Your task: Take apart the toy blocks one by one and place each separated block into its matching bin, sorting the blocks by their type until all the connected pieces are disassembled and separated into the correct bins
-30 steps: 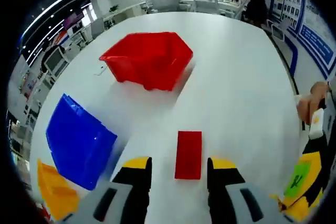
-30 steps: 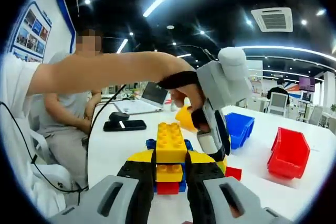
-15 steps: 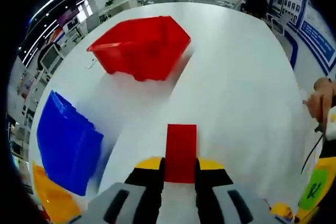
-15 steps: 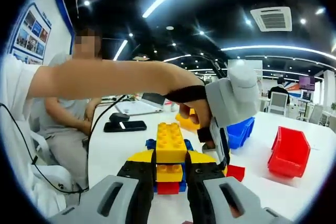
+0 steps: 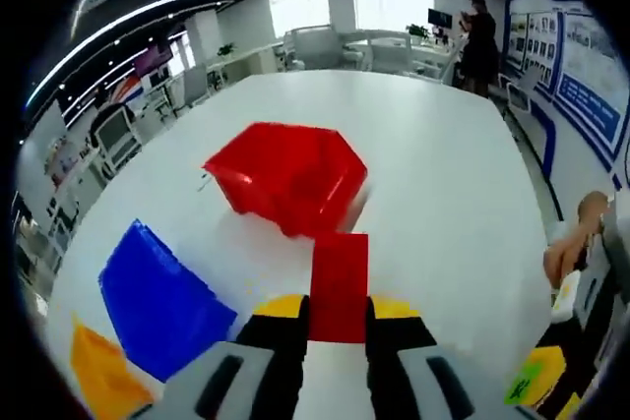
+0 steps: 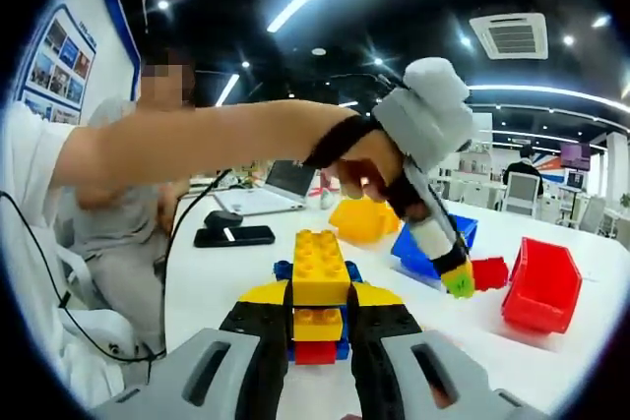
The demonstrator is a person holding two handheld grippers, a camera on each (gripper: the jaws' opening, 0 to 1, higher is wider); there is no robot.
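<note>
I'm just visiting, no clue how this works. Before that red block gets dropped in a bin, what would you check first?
1. Red block firmly clamped in the left gripper: ok.
2. Red bin open and facing up: ok.
3. Block already over the red bin: not ok, it hangs short of it, above the table.
4. Path to the bin free of the blue bin: ok.
5. Remaining stack of blocks held in the right gripper: ok.
6. What already lies in the red bin: cannot tell.
</note>
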